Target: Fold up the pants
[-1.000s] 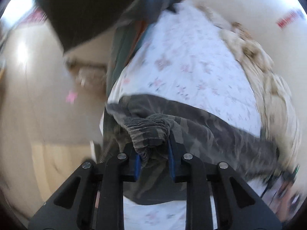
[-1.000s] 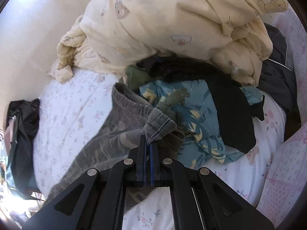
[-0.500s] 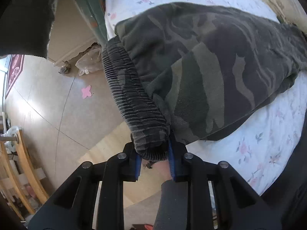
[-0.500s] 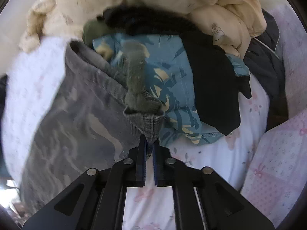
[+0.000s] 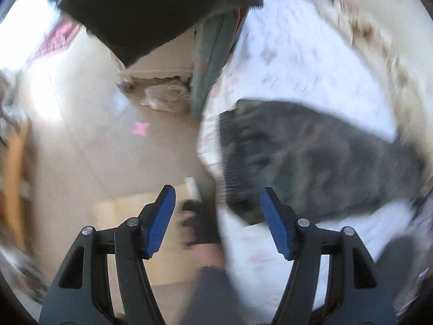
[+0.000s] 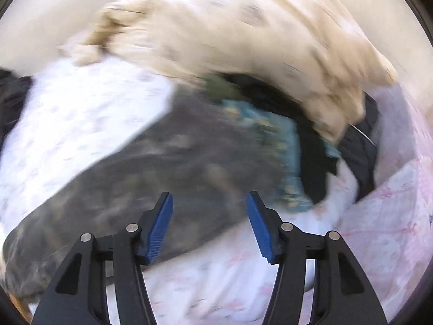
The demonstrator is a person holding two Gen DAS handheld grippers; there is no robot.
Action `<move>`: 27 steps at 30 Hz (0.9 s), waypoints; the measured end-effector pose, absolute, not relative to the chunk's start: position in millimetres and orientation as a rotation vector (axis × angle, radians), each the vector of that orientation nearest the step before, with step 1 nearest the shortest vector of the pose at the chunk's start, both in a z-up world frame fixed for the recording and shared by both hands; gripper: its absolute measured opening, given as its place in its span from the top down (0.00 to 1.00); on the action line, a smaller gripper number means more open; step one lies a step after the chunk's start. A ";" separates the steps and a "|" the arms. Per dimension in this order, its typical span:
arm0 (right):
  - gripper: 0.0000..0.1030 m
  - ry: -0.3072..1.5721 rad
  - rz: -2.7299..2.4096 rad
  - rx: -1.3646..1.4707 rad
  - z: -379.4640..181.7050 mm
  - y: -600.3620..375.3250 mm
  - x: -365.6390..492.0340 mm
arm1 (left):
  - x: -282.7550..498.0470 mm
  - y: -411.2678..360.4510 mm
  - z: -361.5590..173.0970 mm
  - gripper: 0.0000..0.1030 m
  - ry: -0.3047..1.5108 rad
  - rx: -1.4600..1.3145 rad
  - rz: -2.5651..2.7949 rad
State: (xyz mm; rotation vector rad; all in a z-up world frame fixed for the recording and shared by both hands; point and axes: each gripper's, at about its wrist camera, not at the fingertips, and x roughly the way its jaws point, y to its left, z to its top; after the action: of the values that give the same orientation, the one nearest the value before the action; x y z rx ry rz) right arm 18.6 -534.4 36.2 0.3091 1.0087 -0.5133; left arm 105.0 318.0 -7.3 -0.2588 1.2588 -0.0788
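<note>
No legible writing; pants [image 5: 324, 157] blurred.

Cream quilt [image 6: 243, 35], blurred blue garment [image 6: 286, 157].

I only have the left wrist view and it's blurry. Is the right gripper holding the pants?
Observer: No. The right gripper is open, its jaws just opened, nothing between the pads; the pants lie on the bed beyond them.
Operator: What's beside the pants on that side?
Observer: A blue patterned garment, partly under the pants' far end.
Operator: Anything else piled there?
Observer: A cream quilt heaped behind the clothes, with a black garment beside the blue one.
</note>
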 end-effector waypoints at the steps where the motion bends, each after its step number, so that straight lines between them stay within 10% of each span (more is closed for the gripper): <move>1: 0.43 0.978 -0.461 0.307 42.6 -512.5 20.9 | 107.0 307.3 -5.6 0.40 1.252 -0.265 -0.083; 18: 0.64 1.418 0.250 0.280 -156.8 -215.7 98.8 | 112.6 52.8 -146.7 0.40 1.479 0.085 -0.193; 27: 0.61 1.302 0.233 0.542 -111.4 -295.1 49.0 | 77.8 71.5 -94.7 0.39 1.435 -0.182 -0.215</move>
State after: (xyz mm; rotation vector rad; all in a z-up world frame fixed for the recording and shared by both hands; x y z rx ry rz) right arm 49.0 -295.1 -111.4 0.5420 1.3015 0.2329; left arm 77.8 71.5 -94.7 -0.1817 1.4347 -0.2151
